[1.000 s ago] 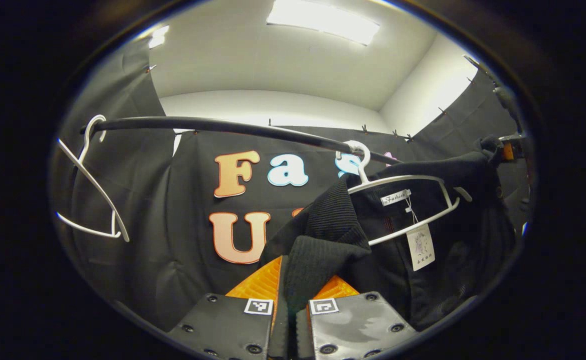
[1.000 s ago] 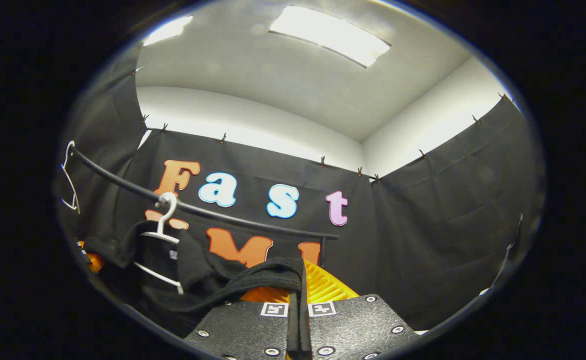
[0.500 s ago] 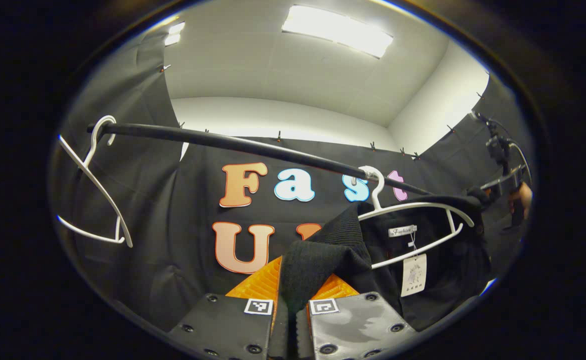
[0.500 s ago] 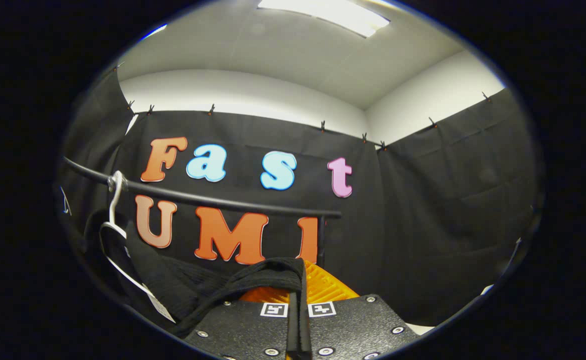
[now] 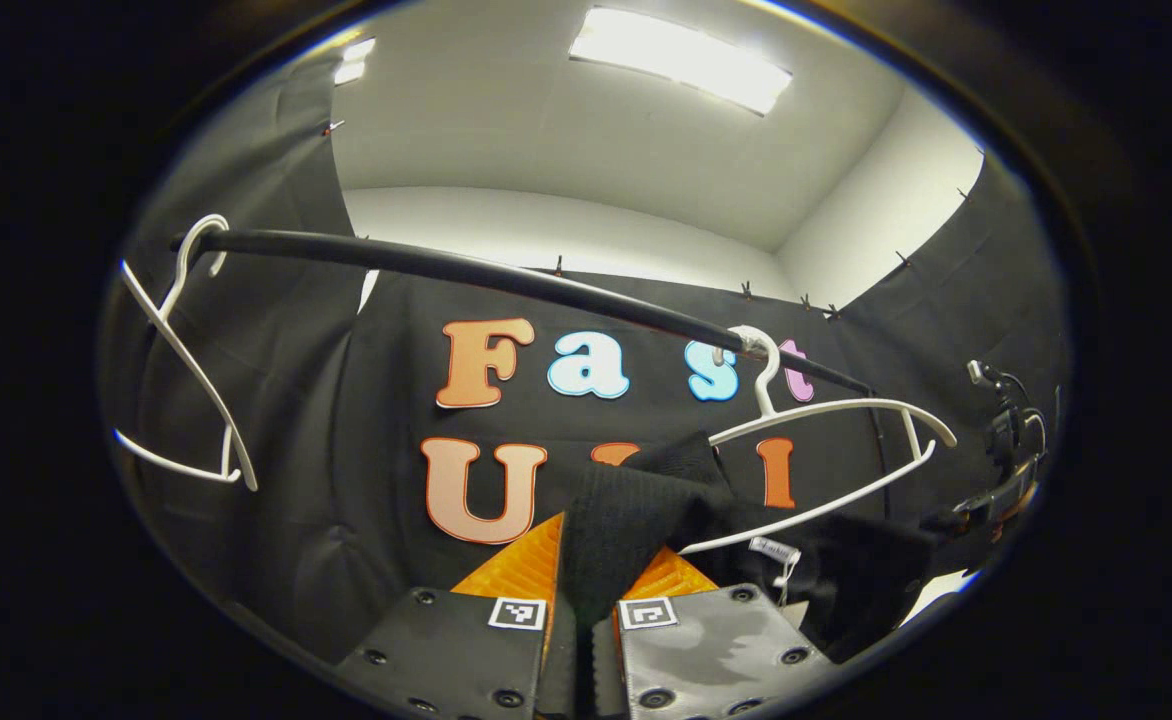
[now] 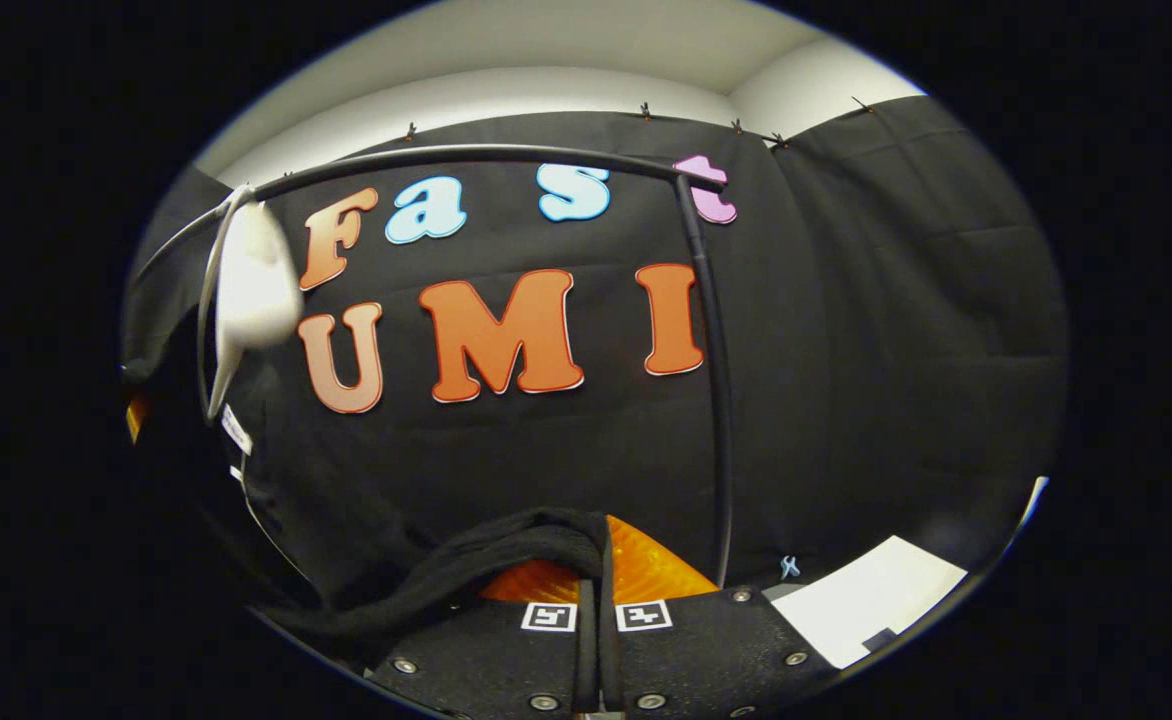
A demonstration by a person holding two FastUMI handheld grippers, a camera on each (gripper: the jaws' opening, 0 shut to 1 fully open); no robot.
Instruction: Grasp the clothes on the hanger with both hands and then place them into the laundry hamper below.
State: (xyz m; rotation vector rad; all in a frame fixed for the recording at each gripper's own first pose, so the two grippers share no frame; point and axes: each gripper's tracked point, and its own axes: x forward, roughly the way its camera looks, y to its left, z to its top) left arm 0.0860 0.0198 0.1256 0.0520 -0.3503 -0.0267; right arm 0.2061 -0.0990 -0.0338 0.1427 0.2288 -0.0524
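Below the black rail (image 5: 466, 272), slid clear of the white plastic hanger (image 5: 826, 470) since a second ago, when draped over it; now slung under it, dark knitted garment (image 5: 646, 510) pinched between both closed grippers. Left gripper (image 5: 583, 600) clamped on a ribbed fold, right gripper (image 6: 596, 600) on a thin black edge (image 6: 506, 550). Second, bare white hanger (image 5: 181, 380) off at the rail's end. Removal judged done; lowering left. Laundry hamper hidden below. Distant right gripper small and murky in left gripper view.
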